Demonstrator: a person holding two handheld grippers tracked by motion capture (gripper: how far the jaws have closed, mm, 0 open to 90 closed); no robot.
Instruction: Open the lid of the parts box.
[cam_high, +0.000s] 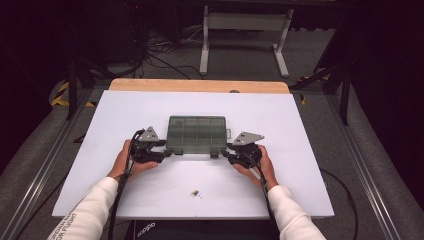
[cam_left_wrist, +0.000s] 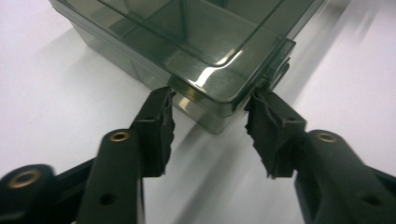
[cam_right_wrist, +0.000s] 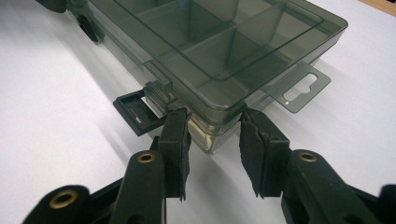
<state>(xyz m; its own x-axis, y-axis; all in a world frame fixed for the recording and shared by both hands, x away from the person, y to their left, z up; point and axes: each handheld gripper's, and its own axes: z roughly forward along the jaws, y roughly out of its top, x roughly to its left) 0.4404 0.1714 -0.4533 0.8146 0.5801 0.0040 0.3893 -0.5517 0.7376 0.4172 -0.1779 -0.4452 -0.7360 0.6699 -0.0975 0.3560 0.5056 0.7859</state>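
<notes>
Smoky box (cam_high: 196, 133) flat on the white counter (cam_high: 280, 185), mid-surface, lid down, long axis running left to right. Left tongs (cam_high: 168, 152) at its near left corner, right tongs (cam_high: 226, 152) at its near right corner; equally near, one hand per end. Box ahead of both, just past the tips.

In the left gripper view, left tongs (cam_left_wrist: 210, 122) apart, straddling the corner of the box (cam_left_wrist: 196, 51), pads beside the walls, not clamped. In the right gripper view, right tongs (cam_right_wrist: 214, 135) likewise apart around the other near corner of the box (cam_right_wrist: 219, 51), tips at the plastic; touching or a hair off, hard to say. Black latch (cam_right_wrist: 137, 113) flipped outward just left of the right tongs. Hang tab (cam_right_wrist: 299, 87) jutting from the side wall.

Probably set for gripping both corners at once, to lift or to steady the box. Key relation: corner between each pair of pads, so closing straight in would pinch two walls meeting at an angle; slipping likely.

Dividers visible through the lid; contents, if any, not discernible. Second latch near the left tongs only a dark blob in the high view. Small blue-and-yellow item (cam_high: 196, 193) near the front edge, too small to identify.
</notes>
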